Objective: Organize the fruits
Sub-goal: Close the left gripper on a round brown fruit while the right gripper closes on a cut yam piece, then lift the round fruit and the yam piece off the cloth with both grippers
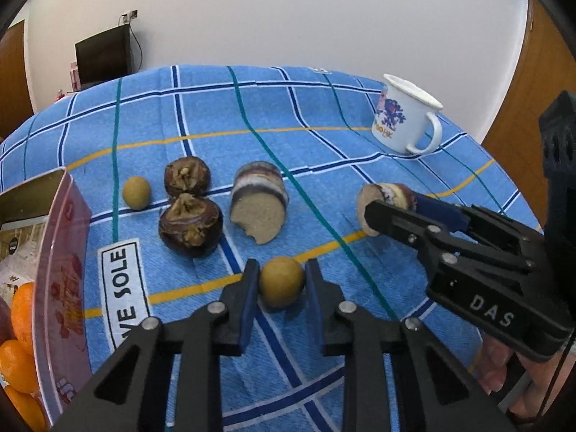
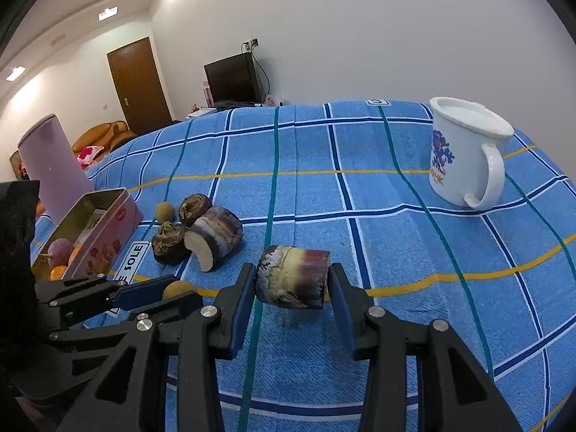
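My left gripper (image 1: 282,280) is shut on a small round tan fruit (image 1: 281,280) that rests on the blue checked cloth (image 1: 324,115). My right gripper (image 2: 292,284) is shut on a short piece of sugarcane (image 2: 292,276), its pads pressing on both cut ends; the same piece of sugarcane (image 1: 385,194) shows at the right of the left wrist view. On the cloth lie a second sugarcane piece (image 1: 259,201), two dark water chestnuts (image 1: 187,176) (image 1: 190,222) and another small tan fruit (image 1: 136,187). A pink tin (image 1: 64,280) at the left holds oranges (image 1: 18,360).
A white mug (image 1: 406,118) with a blue print stands at the far right of the cloth. A pink cylinder (image 2: 50,165) stands behind the tin. A white label (image 1: 124,291) is sewn on the cloth beside the tin. A hand (image 1: 504,370) holds the right gripper.
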`<state>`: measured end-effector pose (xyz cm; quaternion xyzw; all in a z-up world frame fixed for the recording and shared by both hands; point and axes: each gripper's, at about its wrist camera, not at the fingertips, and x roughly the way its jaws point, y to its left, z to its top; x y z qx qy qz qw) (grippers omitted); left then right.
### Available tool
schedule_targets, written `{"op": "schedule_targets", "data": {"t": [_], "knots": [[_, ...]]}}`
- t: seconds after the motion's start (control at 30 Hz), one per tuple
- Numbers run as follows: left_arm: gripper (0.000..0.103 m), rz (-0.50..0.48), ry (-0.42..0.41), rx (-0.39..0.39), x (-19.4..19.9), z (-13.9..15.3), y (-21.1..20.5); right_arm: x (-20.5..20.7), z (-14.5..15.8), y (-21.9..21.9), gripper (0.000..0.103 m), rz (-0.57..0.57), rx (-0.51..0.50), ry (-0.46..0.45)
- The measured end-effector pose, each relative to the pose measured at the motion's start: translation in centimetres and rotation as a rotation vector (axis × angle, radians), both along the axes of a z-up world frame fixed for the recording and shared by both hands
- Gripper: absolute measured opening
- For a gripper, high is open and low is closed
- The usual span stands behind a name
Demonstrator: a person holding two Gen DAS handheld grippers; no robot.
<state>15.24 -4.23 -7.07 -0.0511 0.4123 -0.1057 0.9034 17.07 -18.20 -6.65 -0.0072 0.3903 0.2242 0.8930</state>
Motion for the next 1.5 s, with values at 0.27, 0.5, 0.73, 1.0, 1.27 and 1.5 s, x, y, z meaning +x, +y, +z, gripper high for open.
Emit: {"op": "schedule_targets", "data": {"t": [0.27,0.5,0.73,1.0,1.27,1.5], "knots": [[0.027,0.046,-0.047,-0.025,-1.0,0.5,1.2,-0.5,0.4,-0.1,0.043,0.037,0.036,-0.024],[0.027,0.091,-0.097,-0.048,-1.6,1.1,2.1,-1.2,0.9,-0.2,0.043,0.052,0.052,-0.058],[0.027,0.114,-0.163,-0.023,-2.6,1.8,2.1,-1.7,1.4,0.0,0.043,0.067,0.049,-0.094],[0.027,0.116,-0.226,0.022,-3.4,2.6,1.4,-2.3,1.7,0.0,0.043,0.078,0.060,-0.131],[0.027,0.120,-0.281,0.057,-4.2,3.1,0.9,-3.0,2.2,0.0,0.043,0.092,0.068,-0.173],[0.027,0.129,-0.314,0.067,-4.7,3.4,0.8,-3.5,2.4,0.0,0.043,0.099,0.069,-0.199]]}}
